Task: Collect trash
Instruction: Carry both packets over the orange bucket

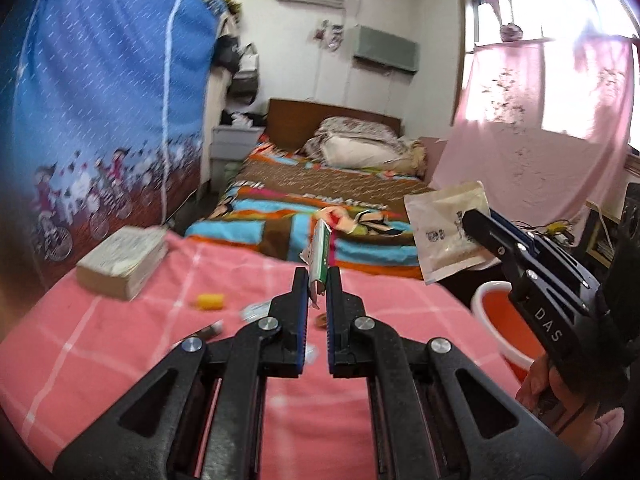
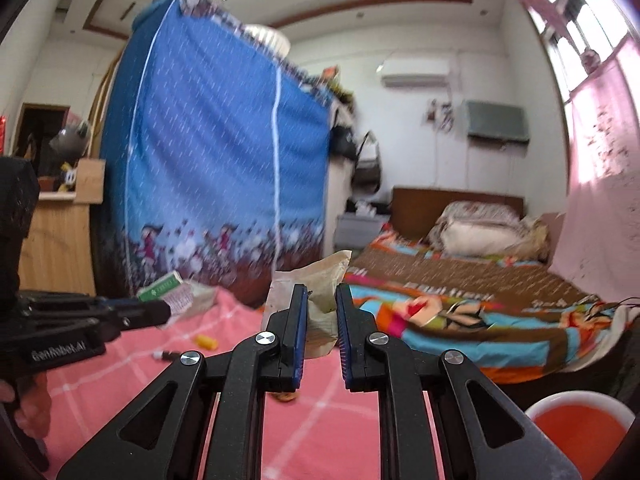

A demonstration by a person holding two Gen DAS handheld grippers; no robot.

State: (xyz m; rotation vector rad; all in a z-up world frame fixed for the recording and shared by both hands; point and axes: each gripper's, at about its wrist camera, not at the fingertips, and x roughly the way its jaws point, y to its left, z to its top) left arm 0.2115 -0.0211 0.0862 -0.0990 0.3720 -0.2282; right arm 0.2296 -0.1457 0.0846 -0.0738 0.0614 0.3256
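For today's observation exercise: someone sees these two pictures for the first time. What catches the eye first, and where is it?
Two black grippers, each lifted above the pink checked cloth with litter pinched in it: the left gripper holds a green-and-white wrapper, the right gripper a cream paper pouch. Low at the right waits an orange bucket; behind hangs a big blue patterned curtain.

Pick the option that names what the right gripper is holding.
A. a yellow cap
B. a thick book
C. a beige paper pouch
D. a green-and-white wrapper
C: the right gripper is clamped on the beige paper pouch, seen between its fingers in the right wrist view and again at its tip in the left wrist view, above the orange bin.
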